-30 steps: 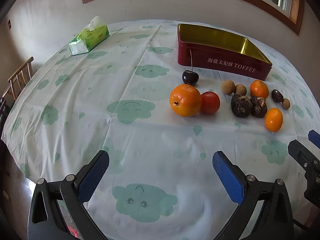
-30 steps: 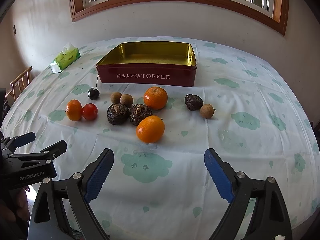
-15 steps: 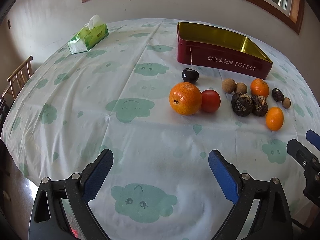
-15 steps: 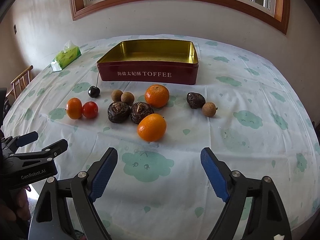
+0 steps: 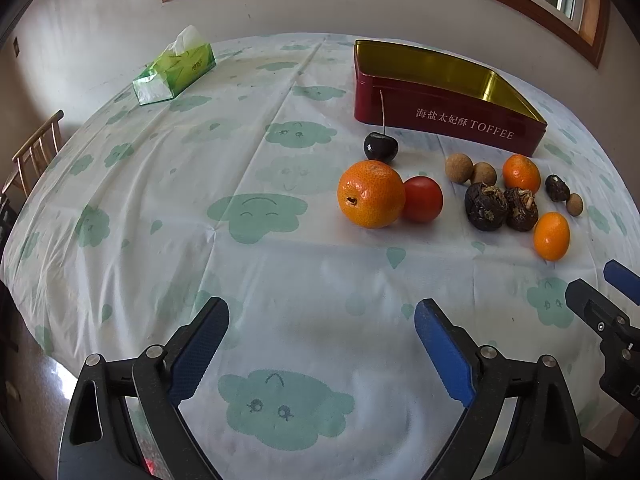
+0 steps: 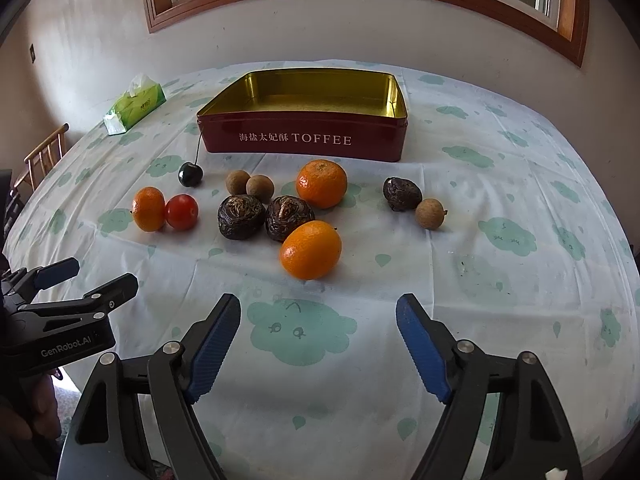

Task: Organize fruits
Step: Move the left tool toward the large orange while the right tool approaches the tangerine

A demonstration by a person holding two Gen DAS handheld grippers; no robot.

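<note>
Both grippers, left gripper (image 5: 322,332) and right gripper (image 6: 319,328), narrowed and closing on nothing; near orange (image 6: 311,249) firm, round, slick-skinned, best pinched across its middle.

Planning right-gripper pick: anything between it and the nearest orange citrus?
Nothing visible. Bare cloud-print tablecloth lies between the right gripper, jaws closing and empty, and the oval orange citrus. Two dark brown knobbly fruits sit behind it.
</note>
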